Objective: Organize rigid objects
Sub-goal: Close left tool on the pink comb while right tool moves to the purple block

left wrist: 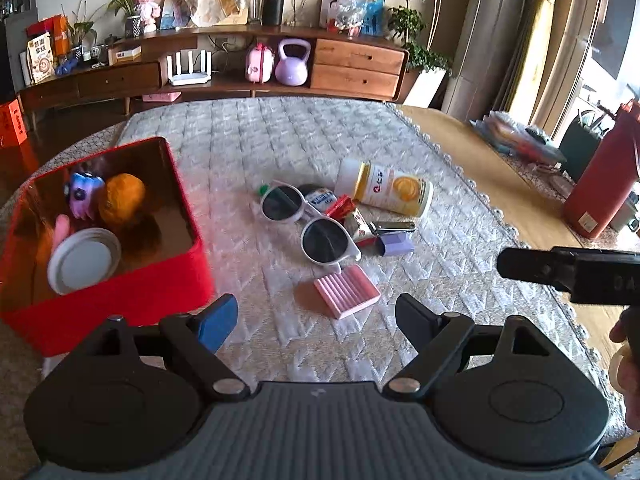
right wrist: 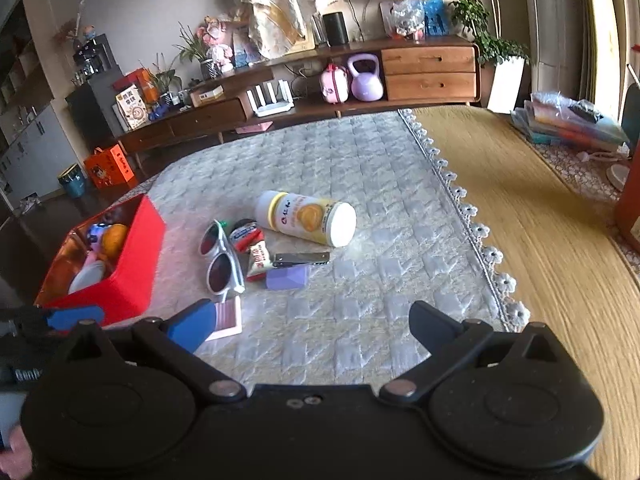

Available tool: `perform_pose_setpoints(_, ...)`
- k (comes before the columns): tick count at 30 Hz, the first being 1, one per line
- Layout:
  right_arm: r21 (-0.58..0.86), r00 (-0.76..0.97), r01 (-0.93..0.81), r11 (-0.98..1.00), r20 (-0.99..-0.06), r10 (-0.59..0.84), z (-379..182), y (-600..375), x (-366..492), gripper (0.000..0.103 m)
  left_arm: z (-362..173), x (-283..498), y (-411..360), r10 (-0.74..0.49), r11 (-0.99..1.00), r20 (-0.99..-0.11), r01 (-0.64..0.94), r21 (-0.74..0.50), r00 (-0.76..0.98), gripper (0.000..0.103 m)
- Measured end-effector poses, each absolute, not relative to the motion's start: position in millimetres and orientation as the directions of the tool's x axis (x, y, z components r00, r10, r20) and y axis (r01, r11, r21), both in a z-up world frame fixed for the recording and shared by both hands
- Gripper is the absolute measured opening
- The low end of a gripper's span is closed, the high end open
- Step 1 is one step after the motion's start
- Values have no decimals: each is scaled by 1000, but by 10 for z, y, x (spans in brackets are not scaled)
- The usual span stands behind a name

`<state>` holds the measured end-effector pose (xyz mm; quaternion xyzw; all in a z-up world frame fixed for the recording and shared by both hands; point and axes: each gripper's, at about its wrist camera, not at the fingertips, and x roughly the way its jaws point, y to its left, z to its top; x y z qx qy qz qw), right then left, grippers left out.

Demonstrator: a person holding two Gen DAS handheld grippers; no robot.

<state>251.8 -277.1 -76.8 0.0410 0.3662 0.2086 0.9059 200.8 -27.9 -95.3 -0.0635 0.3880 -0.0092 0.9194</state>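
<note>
red box (left wrist: 120,308) sits at left on the quilted mat (left wrist: 280,140), holding an orange, a toy and a lid. sunglasses (left wrist: 308,220), bottle (left wrist: 384,188) and pink case (left wrist: 346,290) lie right of it. left tool (left wrist: 316,320) and right tool (right wrist: 316,328) both spread, empty.

Quilted pale bedcover (left wrist: 280,152), lace-edged. Landmark: red box (left wrist: 120,308), on the cover. Right of it, a tight cluster: white sunglasses (left wrist: 316,232), pink ridged soap dish (left wrist: 347,290) nearest the camera, lilac small box (left wrist: 396,245), metal clip (left wrist: 394,226), snack packets (left wrist: 340,206). Beyond these, a yellow-white bottle (left wrist: 386,188) lies on its side.
</note>
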Motion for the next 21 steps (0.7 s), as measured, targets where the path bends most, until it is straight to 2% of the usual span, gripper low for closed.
perform_pose_setpoints(8,181,621,-367,912,-682,386,-934,-2588,2894,103,-1173,2246,-476,-54,993,-722,-39,-111,690,86)
perform_pose_setpoints(21,150,537,-443,884,-745,396,-1195,-2245,3260,93,-1495,2565,-577,-20,991,-755,-85,-99,656,86)
